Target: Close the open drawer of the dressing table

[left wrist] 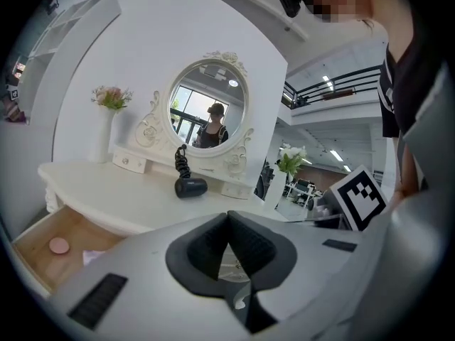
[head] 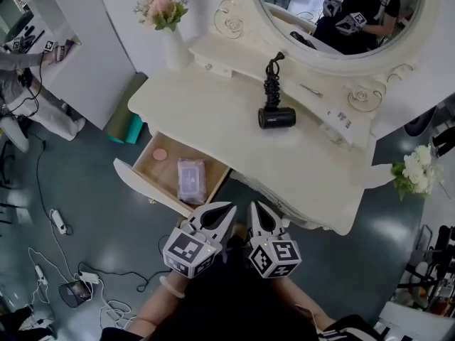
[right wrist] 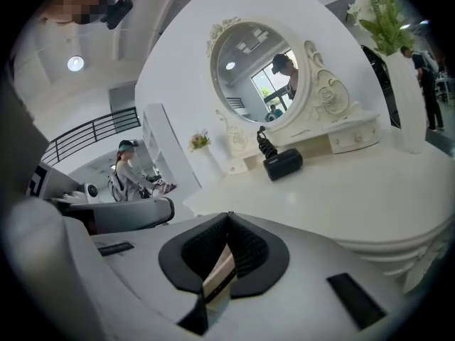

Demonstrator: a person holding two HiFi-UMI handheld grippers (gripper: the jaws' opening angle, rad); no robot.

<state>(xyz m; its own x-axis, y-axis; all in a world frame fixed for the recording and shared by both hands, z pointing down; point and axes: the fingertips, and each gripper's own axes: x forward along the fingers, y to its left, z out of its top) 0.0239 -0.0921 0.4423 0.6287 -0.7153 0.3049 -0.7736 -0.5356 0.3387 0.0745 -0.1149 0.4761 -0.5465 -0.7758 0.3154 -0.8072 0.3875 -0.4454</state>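
Drawer (head: 162,177) of the dressing table (head: 234,141) stands pulled out, at about 9 o'clock from the middle of the head view and at 10 o'clock from the two grippers. Inside it lie a round pink thing (head: 160,154) and a lilac packet (head: 190,180), both low enough that they should not catch.

The left gripper (head: 226,209) and the right gripper (head: 254,208) hang close together near the person's body, apart from the drawer. Each has its jaws closed tip to tip, and neither has anything in its hold.

The drawer projects from the table toward 7 o'clock, so I judge that the push must go toward 1 o'clock, along the line on which it slides. Its front panel (head: 146,188) has its long axis from 10 o'clock to 4 o'clock, across that push.

To do this step well, it seems best to lay the closed jaws flat on the middle of the front panel and press evenly. A push near one end may turn the drawer and jam it. The left gripper is the nearer one to this panel. The black hair dryer (head: 276,116) on the top is well apart and does not disturb.
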